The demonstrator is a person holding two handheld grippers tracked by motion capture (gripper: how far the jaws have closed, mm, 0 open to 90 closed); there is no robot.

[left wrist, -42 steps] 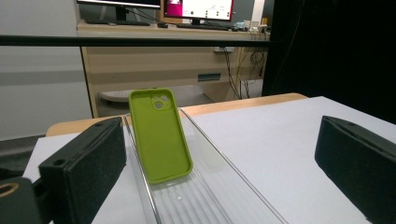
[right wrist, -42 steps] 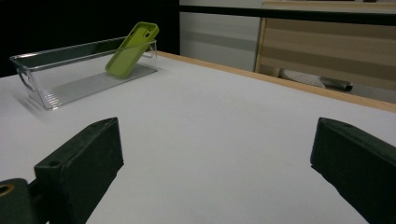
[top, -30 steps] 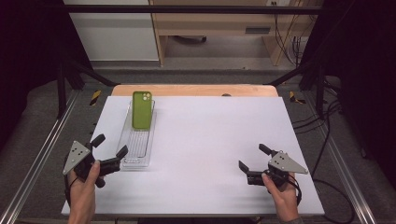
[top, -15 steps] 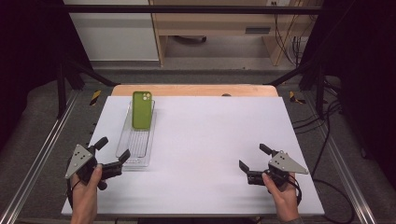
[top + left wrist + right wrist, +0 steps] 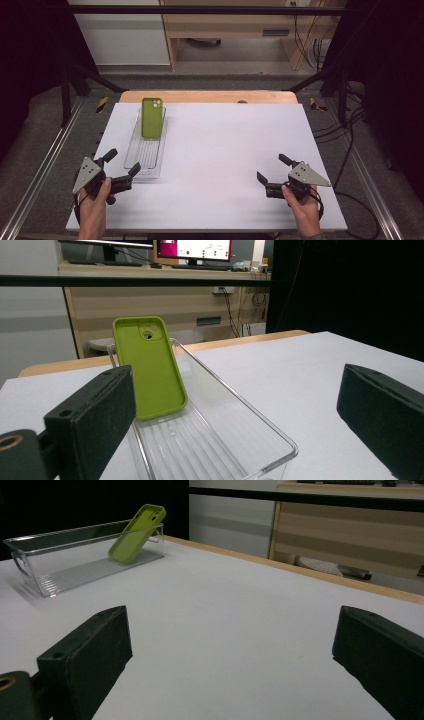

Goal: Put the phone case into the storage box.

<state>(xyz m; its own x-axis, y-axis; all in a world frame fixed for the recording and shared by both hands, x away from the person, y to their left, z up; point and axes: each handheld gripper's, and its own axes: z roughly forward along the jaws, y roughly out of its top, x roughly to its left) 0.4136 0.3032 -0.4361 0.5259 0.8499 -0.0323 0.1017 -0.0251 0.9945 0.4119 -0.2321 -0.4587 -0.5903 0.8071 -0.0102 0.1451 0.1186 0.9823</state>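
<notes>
Both grippers, left (image 5: 121, 167) and right (image 5: 272, 169), we hold jaws apart; the left sits just beside the clear tray (image 5: 131, 155), perhaps touching, green phone case (image 5: 151, 117) leaning inside.

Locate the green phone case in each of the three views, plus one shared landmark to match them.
High view: the green phone case sits upper left, at the far end of the clear tray.
Left gripper view: left of centre, leaning on the tray's far wall, just past the left jaw.
Right gripper view: upper left, tilted in the tray's right end.
Shared landmark: the clear tray on the white table.
</notes>
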